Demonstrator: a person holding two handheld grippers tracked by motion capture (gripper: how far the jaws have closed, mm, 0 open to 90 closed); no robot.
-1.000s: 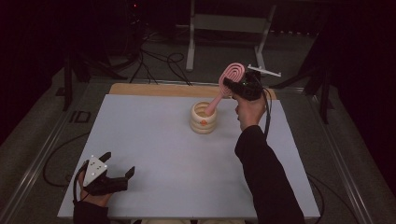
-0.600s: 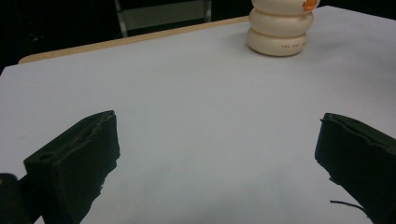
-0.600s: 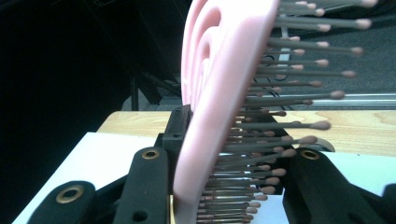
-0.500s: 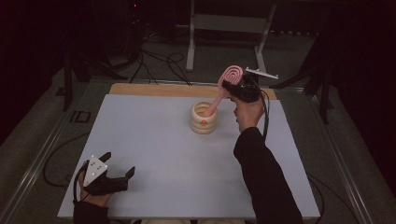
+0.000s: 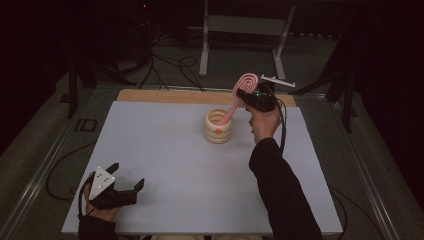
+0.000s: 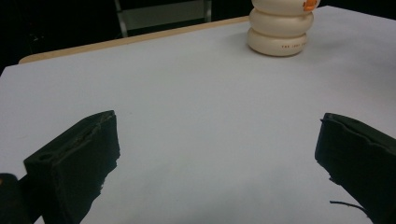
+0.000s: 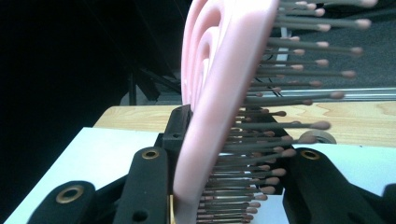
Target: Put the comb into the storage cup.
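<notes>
High view: a white counter (image 5: pixel 165 165) w/ a wooden strip along its far edge, dark room around it. A person's two hands come in from the bottom, each w/ a black gripper. The right gripper (image 5: pixel 248 96), at the far side of the counter, is clenched on the head of a pink hairbrush (image 5: pixel 239 94). The brush is tilted; its handle end reaches down into the mouth of a cream ribbed holder (image 5: pixel 218 128), a pot shaped like stacked rings w/ an orange dot on its front. Holder stands upright near the counter's far middle, just left of the right hand.

Right gripper view: brush head (image 7: pixel 219 93) sits edge-on between the two black jaws, bristles w/ rounded tips pointing right.

The left gripper (image 5: pixel 125 180) rests at the near left corner of the counter, well apart from the holder, released, nothing in it.

Left gripper view: jaws stand wide over bare counter; holder (image 6: pixel 280 32) at far top.
</notes>
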